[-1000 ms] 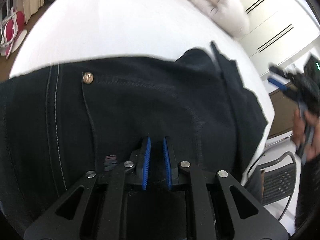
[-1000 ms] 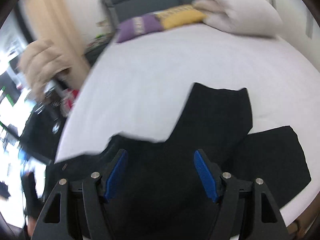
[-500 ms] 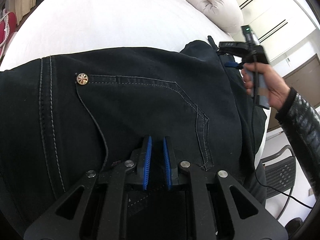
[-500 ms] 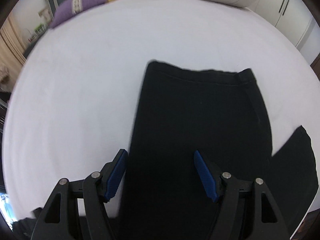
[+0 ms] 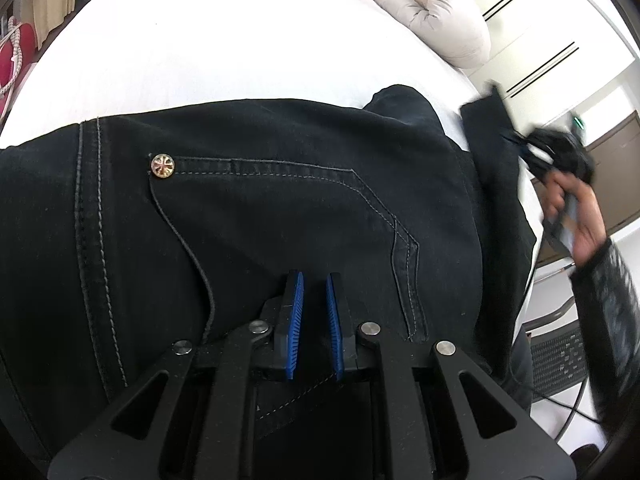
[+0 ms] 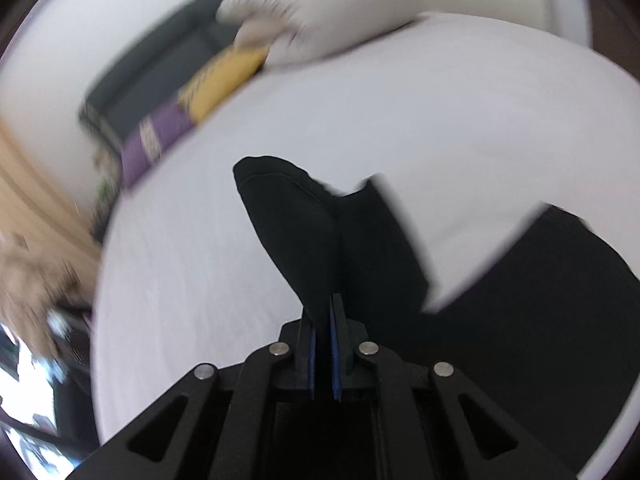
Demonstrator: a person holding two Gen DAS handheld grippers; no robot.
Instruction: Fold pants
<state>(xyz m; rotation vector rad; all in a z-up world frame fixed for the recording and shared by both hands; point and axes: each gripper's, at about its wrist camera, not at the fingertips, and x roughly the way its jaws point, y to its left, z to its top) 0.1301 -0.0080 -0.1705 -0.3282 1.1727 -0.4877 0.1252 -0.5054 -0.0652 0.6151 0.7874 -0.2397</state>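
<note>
Black jeans (image 5: pixel 280 208) lie across the white bed, back pocket and a brass rivet (image 5: pixel 162 166) facing up. My left gripper (image 5: pixel 314 280) sits at their near edge, its blue pads almost together with black fabric between them. In the right wrist view my right gripper (image 6: pixel 322 300) is closing its jaws on a pant leg (image 6: pixel 296 232), which rises from between the pads as a pinched fold. The rest of the pants (image 6: pixel 540 300) lies to the right. The left wrist view shows the hand (image 5: pixel 576 216) that holds this gripper, blurred, by the raised hem (image 5: pixel 486 120).
The bed sheet (image 5: pixel 220 40) stretches beyond the jeans. A white pillow (image 5: pixel 436 8) and a yellow cushion (image 6: pixel 224 80) with a purple one (image 6: pixel 156 140) lie at the dark headboard (image 6: pixel 160 72). A chair (image 5: pixel 560 364) stands off the bed's right side, by wardrobe doors (image 5: pixel 532 64).
My right gripper went from wide open above the flat pant leg to closed on it, rolled, and drew up a fold. The left gripper kept its place.
</note>
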